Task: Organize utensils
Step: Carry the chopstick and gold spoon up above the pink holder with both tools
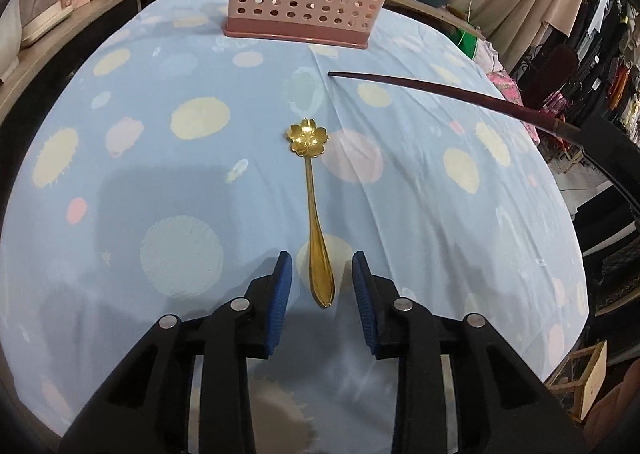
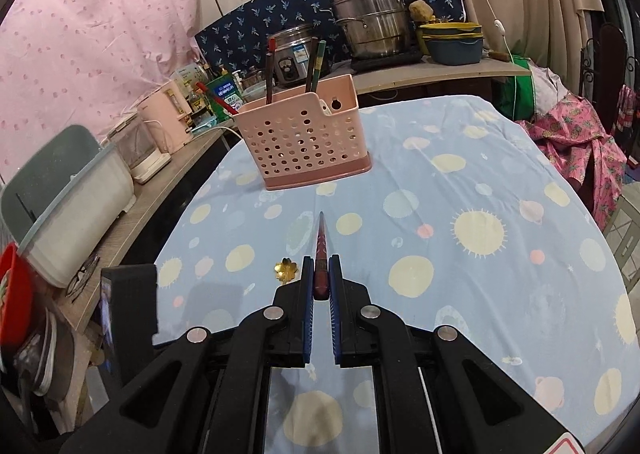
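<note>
Chopstick (image 2: 321, 266) butt hidden in right tool (image 2: 321, 272) — spoon (image 2: 286, 269) half-hidden.

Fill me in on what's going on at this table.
A person is sorting utensils with a tool in each hand. The right tool is shut on a dark red chopstick, held above the cloth. The left tool is open around the handle of a gold flower spoon lying on the cloth. The pink holder already has chopsticks in it.

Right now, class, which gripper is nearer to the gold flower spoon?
Left. The left gripper has its open jaws on either side of the gold flower spoon handle. The right gripper is off to the side, clamped on a dark red chopstick.
</note>
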Available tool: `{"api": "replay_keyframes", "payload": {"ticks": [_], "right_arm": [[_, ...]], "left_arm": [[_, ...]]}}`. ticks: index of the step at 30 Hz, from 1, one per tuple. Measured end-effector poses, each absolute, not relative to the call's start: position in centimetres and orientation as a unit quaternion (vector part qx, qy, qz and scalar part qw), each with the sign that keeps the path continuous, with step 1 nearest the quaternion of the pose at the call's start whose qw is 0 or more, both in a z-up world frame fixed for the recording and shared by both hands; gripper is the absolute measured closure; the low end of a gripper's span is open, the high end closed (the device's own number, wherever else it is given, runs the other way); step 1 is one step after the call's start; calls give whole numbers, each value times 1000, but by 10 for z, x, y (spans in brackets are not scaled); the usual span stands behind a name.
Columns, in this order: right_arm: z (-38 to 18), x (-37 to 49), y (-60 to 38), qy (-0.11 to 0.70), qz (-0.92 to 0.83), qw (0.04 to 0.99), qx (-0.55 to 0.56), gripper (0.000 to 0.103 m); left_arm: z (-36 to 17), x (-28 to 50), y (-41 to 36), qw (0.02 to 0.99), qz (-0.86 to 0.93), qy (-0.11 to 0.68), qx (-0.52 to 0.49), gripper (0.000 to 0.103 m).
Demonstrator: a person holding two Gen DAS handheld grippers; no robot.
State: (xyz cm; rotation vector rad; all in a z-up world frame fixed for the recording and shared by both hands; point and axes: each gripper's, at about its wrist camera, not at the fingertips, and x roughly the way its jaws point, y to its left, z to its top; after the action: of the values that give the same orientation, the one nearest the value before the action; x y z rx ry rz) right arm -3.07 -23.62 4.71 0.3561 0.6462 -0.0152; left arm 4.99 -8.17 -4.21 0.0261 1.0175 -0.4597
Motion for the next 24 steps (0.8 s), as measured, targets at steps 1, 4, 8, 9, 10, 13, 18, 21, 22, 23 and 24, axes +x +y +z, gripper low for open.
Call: {"api": "replay_keyframes", "payload": {"ticks": [1,4,8,9,10,13,18,21,22,23,24], "right_arm": [[46,-31,-236,316,-7,932,174,96],[45,-32,-236,318,-7,932,176,96],[41,-32,-234,322,-5,930,175,96],[41,-32,-234,323,-5,930,176,96],[42,-33,-235,322,-5,930,176,96],[48,-34,-235,315,-5,933,175,96],[67,-31,-238,294,-4,940,171,96],[78,-28,-241,281,-4,945,170,96],[81,-26,-242,278,-4,946,170,96],[83,-26,-243,275,-4,946,172,96],[87,-24,-244,271,-1,947,175,96]], "left_arm": [[-43,49,-83,849,-218,481,17,82],[-44,48,-81,847,-221,484,13,93],[-38,47,-79,848,-222,480,13,93],[-34,46,-78,851,-221,476,14,93],[-30,46,-77,853,-220,472,15,93],[-12,46,-74,862,-220,456,14,94],[21,53,-68,878,-221,425,10,102],[38,59,-65,885,-223,408,8,102],[45,61,-64,888,-222,403,8,102],[51,63,-63,890,-221,397,8,102],[58,65,-62,893,-222,392,9,102]]}}
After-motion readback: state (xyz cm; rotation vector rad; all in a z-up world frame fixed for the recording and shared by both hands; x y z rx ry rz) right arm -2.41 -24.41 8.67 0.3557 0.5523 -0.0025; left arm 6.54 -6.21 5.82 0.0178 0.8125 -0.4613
